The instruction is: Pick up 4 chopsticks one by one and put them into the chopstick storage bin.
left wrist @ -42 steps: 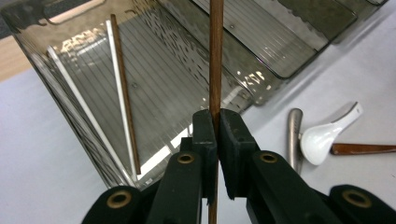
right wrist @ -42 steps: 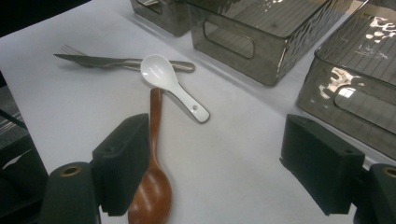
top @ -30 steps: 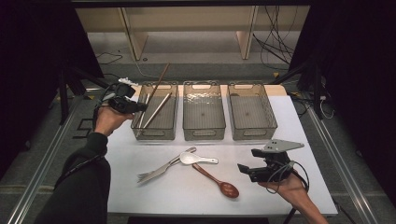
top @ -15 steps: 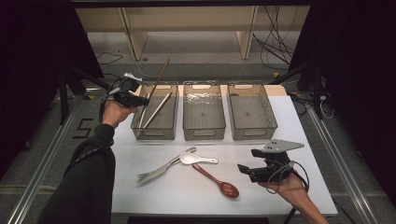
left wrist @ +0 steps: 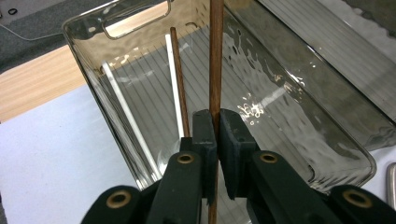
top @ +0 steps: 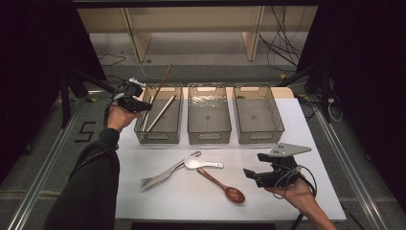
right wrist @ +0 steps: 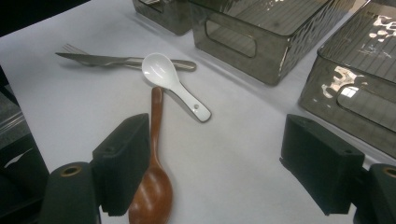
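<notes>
Nearest, the right hand-held gripper point(top: 253, 176) waits wide open and empty by the wooden spoon point(top: 225, 186). Farther off, the left hand-held gripper point(left wrist: 215, 135) pinches 1 brown chopstick point(left wrist: 215, 60) over the left bin point(top: 143, 136); next, release it inside.

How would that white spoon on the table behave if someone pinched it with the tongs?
The white spoon looks glossy, probably ceramic, so it may slip between the pads and could chip if dropped. Its handle rests across the wooden spoon, so nudging it might shift that one too. The rounded bowl may rock when pushed. The right tongs stand open just short of it.
</notes>
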Tool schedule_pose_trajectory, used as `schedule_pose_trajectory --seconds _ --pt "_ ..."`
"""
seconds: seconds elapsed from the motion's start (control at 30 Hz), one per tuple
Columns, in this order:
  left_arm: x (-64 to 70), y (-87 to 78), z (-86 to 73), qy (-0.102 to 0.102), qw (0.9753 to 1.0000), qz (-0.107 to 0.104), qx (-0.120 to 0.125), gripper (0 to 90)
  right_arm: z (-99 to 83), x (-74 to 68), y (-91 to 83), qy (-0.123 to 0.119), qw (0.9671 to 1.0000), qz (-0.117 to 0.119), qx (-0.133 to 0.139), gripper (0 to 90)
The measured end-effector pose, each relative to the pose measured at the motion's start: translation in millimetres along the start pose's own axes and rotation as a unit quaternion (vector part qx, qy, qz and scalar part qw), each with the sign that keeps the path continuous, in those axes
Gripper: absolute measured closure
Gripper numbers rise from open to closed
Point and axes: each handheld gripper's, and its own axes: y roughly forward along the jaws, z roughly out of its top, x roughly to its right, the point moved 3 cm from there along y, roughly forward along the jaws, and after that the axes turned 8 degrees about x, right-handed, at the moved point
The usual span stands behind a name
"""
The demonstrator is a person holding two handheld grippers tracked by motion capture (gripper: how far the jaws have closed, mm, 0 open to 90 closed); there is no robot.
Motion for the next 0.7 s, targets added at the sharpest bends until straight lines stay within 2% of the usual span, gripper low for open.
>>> schedule_pose_trajectory --seconds 0.23,0.7 --pt "0.6 6.8 -4.1 -0.002 1.0000 -0.001 -0.009 84.6 0.0 -0.2 0.0 -0.001 1.0000 0.000 0.000 25.1" --pt "-2.1 13.0 -12.2 0.000 0.9998 0.009 -0.017 83.9 0.0 -0.3 0.1 -0.001 1.0000 0.000 0.000 25.1"
